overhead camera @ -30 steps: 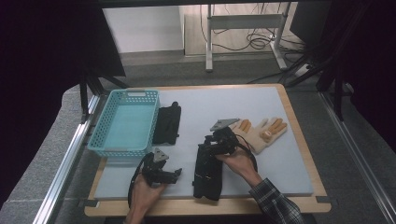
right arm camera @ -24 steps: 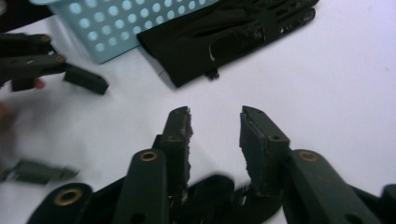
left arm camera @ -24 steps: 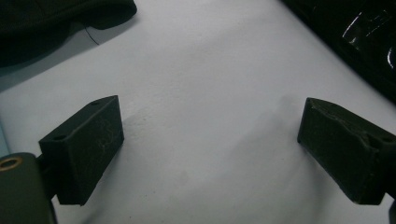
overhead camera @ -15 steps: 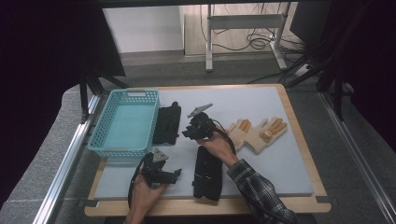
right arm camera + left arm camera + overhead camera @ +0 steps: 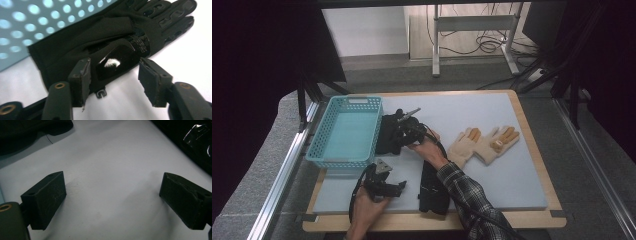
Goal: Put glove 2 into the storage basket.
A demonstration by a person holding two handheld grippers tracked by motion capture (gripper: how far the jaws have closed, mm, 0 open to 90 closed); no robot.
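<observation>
Right beside the basket [image 5: 344,131] on the counter [image 5: 522,175] lies a black glove [image 5: 389,134], touching its right wall, and the right gripper [image 5: 403,136] is down over it. Its jaws have just been opening; in the right gripper view the glove's [image 5: 105,47] shiny patch sits between them, but the pads aren't pressing on it. The left gripper [image 5: 387,186] hangs near the basket's near corner, jaws spread wide with nothing but bare mat between them. A second black glove [image 5: 433,187] lies further from the basket, under the right sleeve. The tan gloves [image 5: 484,144] sit well apart from the basket.
</observation>
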